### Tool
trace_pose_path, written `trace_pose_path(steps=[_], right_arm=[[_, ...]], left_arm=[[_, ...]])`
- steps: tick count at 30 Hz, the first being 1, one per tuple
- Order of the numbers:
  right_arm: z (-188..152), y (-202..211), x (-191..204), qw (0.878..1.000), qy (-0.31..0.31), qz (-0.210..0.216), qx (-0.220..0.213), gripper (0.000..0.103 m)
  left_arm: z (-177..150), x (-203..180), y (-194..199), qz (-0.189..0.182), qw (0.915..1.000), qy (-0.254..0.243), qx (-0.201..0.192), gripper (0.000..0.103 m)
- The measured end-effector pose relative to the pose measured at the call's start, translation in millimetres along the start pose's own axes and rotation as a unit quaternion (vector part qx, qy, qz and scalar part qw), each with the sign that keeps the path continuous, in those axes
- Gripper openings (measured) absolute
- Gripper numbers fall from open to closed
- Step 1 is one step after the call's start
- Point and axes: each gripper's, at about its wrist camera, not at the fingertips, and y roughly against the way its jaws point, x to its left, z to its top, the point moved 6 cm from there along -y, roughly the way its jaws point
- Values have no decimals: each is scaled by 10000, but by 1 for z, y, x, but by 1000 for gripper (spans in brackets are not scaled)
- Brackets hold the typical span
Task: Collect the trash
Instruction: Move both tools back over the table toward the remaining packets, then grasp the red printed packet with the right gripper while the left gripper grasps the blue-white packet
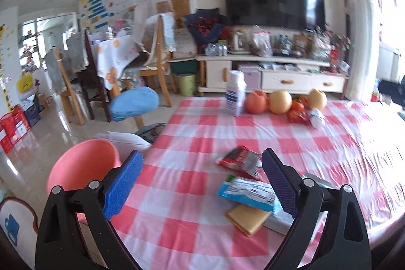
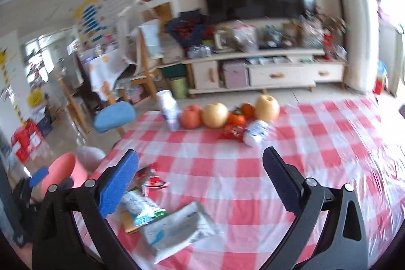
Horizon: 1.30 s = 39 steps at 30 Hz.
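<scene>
Red-and-white checked tablecloth (image 1: 202, 143) has crumpled snack wrappers (image 1: 243, 163) piled near me, pink plastic bin (image 1: 83, 168) beside it; my left gripper (image 1: 202, 179) and right gripper (image 2: 200, 179) both gape wide, holding nothing

Two bottles (image 1: 236, 92), two pears (image 1: 280, 102), one apple (image 1: 256, 102)

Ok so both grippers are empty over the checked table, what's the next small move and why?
Probably lower the open left gripper onto the red wrapper lying loose just ahead between its fingers; it is the nearest trash, and the pink bin stands beside the table's left edge.
</scene>
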Motion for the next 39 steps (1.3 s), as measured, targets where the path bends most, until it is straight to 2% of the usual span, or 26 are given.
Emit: trace_pose_path(steps=[3, 5, 7, 15, 25, 28, 33, 35, 36, 37, 39], right_arm=[[7, 3, -30, 9995, -150, -245, -147, 99], [7, -1, -51, 9983, -230, -534, -93, 99], [6, -6, -62, 9976, -261, -641, -39, 99], [8, -34, -80, 9952, 98, -947, 205, 99], [-5, -108, -107, 9873, -677, -822, 1179, 99], [0, -129, -104, 9873, -441, -887, 1246, 99], [8, -157, -103, 9900, -196, -692, 1216, 98], [11, -171, -103, 9912, -340, -377, 1222, 92], [12, -178, -101, 9913, -275, -291, 1252, 82], [13, -183, -99, 9911, -183, -279, 1291, 77], [13, -203, -91, 9888, 212, -284, 1449, 77]], left_arm=[[-5, -17, -6, -241, 9995, -75, 170, 94], [-8, -26, -11, -320, 9991, -154, 240, 94], [-11, -35, -16, -352, 9986, -266, 306, 94], [-17, -57, -37, -641, 9950, -532, 553, 94], [-20, -63, -86, -1105, 9870, -700, 933, 94], [-16, -61, -102, -1275, 9846, -619, 1028, 94], [-6, -58, -122, -1611, 9812, -317, 1015, 94], [-4, -57, -128, -1639, 9812, -235, 993, 94], [-3, -57, -130, -1662, 9809, -184, 995, 94], [-3, -56, -133, -1706, 9801, -114, 1010, 94], [-4, -55, -135, -1760, 9787, -19, 1057, 94]])
